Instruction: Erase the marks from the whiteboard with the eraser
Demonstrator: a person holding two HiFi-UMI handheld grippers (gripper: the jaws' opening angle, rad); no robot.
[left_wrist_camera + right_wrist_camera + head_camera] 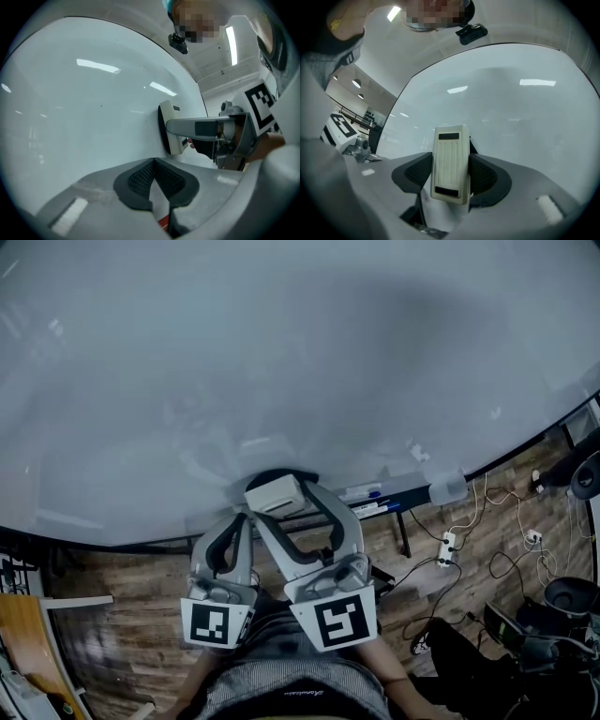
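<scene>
Looking down in the head view, the whiteboard [300, 352] fills the upper frame as a glossy, pale grey sheet, bowed by the lens. At its lower edge the right gripper [281, 491] holds the eraser [275, 497], a cream rectangular block. The left gripper [240, 521] sits just beside it, lower and to the left. Each gripper carries a cube with black-and-white square markers. Below lie a wood-grain floor [122, 568] and a white power strip [447, 547].

Left gripper view: the black ribbed pads [140, 180] meet in a V, jaws together with nothing between them. Beyond them the eraser [172, 127] shows edge-on, its dark face flat on the smooth board and its pale shell facing outward.

Right gripper view: the jaws clamp the eraser [450, 164] by its long sides. Its hard plastic back is finely ribbed lengthwise, with a dark slot at each end. Black textured pads [485, 177] press both flanks. The board behind reflects strip lights.
</scene>
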